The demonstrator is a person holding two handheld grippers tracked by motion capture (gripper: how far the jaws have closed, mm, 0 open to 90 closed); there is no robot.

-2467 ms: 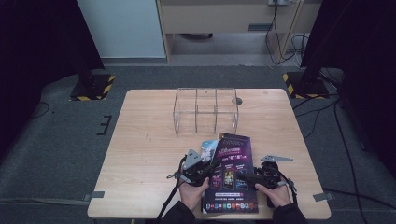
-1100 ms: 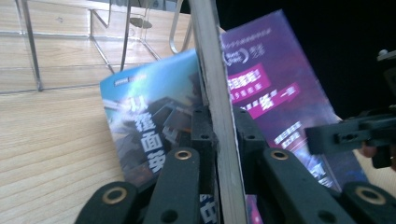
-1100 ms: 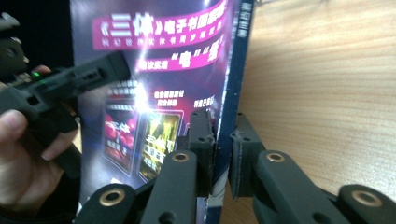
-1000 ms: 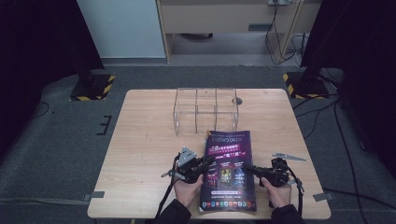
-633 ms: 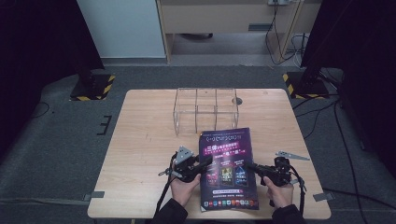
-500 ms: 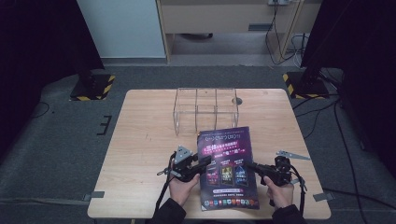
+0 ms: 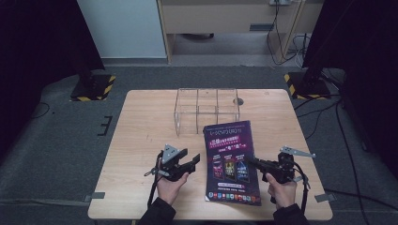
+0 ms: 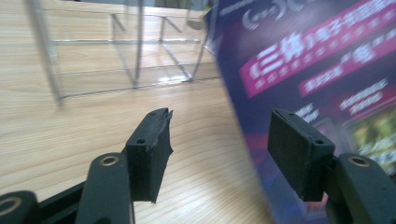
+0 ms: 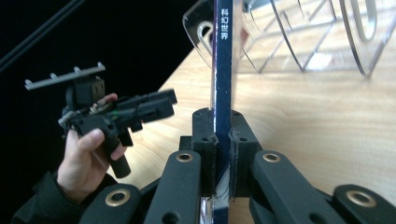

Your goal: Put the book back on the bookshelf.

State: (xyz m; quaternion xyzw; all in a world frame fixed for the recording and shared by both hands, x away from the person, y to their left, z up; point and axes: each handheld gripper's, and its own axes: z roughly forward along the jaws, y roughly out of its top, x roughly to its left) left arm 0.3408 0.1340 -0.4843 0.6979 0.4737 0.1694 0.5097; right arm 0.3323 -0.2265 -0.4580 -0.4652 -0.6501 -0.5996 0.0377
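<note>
A purple magazine (image 7: 230, 161) lies lengthwise between the two hands at the table's front. Its far end reaches the clear acrylic rack (image 7: 206, 110). My right gripper (image 7: 253, 162) is shut on the magazine's right edge, and in the right gripper view both jaws pinch the dark blue spine (image 9: 224, 56) at my right gripper (image 9: 222, 140). My left gripper (image 7: 194, 162) is open just left of the magazine. In the left gripper view my left gripper (image 8: 219, 144) has its jaws wide apart, with the blurred cover (image 8: 317, 70) running past the right jaw.
The rack (image 8: 126, 51) has several upright dividers and stands at the middle back of the wooden table (image 7: 141, 122). A small dark hole (image 7: 238, 101) sits in the tabletop beside it. The right gripper view shows the other hand holding the left gripper (image 9: 154, 105).
The magazine has slid away from the person until its far end meets the rack. The left gripper has let go of its left edge and now stands open beside it.
</note>
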